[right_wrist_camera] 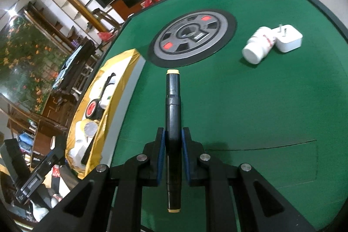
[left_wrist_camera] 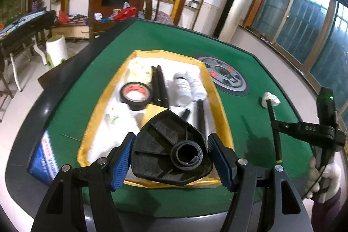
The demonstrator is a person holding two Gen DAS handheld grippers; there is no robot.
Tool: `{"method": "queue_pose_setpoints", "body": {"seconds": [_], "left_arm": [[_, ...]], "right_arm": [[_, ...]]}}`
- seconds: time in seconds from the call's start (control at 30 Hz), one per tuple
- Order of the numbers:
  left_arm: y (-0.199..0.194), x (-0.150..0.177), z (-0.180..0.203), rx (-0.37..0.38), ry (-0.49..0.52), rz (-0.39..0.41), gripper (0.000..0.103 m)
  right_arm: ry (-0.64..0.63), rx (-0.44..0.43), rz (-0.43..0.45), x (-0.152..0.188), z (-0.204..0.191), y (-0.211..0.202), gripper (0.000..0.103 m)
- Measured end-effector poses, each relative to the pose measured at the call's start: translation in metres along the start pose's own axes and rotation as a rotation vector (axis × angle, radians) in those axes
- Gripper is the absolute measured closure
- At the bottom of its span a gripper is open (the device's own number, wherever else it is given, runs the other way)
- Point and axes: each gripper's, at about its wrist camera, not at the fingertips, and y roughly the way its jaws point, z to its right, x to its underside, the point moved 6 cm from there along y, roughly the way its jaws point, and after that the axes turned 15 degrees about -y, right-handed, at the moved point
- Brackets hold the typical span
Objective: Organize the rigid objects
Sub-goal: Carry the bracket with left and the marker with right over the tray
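Nearest my left tongs is a black plastic base with ribs and a round socket, held between the blue pads, which press its two sides; its socket faces back at me and its pointed end aims away, over the near edge of the yellow tray. Ahead of these tongs, in the tray, lie a tape roll to the left, two black rods running away from me, two white bottles beside them to the right, and another black rod close in front. Far to the right I see my right tongs from the side, in a gloved hand. In the right wrist view the right tongs are clenched on a black marker near its middle; its long axis runs straight along the fingers, one yellow-tipped end pointing ahead toward the grey disc in the green table, the other end back under the camera. Ahead and right of these tongs a white bottle lies on its side touching a white plug. The tray sits off to their left.
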Motion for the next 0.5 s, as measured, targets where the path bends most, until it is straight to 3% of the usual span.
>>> {"method": "queue_pose_setpoints", "body": {"seconds": [0.5], "left_arm": [[0.022, -0.015, -0.023, -0.07, -0.003, 0.01, 0.032]], "right_arm": [[-0.102, -0.083, -0.022, -0.019, -0.059, 0.023, 0.088]]}}
